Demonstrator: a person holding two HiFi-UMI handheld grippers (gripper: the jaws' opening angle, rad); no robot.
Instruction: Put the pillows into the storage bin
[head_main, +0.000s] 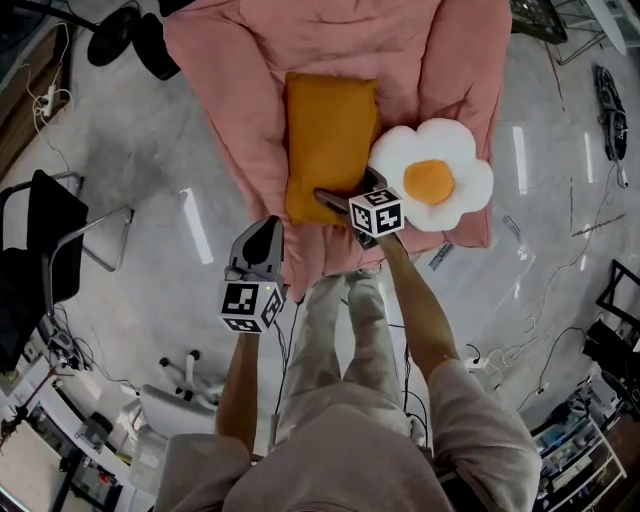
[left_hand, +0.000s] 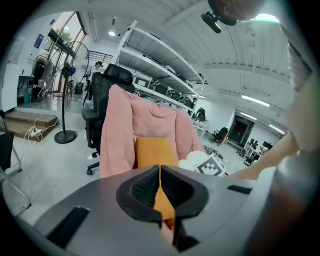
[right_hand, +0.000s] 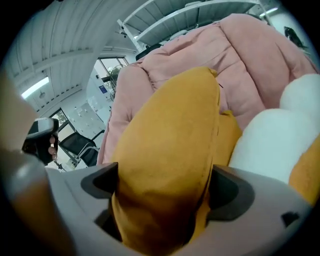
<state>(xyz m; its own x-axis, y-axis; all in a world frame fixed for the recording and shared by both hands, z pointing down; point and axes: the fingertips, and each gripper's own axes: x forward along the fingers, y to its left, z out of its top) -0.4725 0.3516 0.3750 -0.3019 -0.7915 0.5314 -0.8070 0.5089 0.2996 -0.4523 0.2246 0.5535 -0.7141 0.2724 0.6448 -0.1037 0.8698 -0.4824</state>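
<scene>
An orange pillow (head_main: 330, 140) (right_hand: 170, 160) lies upright on a chair draped with a pink blanket (head_main: 240, 100). A white fried-egg pillow (head_main: 435, 175) (right_hand: 270, 145) rests against its right side. My right gripper (head_main: 340, 195) (right_hand: 162, 187) is at the orange pillow's lower right corner, jaws spread wide with that corner bulging between them, not visibly squeezed. My left gripper (head_main: 266, 228) (left_hand: 160, 172) hangs lower left of the chair, jaws shut together on nothing. It looks toward the orange pillow (left_hand: 155, 152). No storage bin is in view.
A black chair (head_main: 40, 240) stands at the left and a fan base (head_main: 130, 35) at the upper left. A white wheeled base (head_main: 185, 385) sits on the floor by the person's legs. Cables (head_main: 530, 340) trail over the floor at the right. Shelving (left_hand: 165, 55) stands behind the chair.
</scene>
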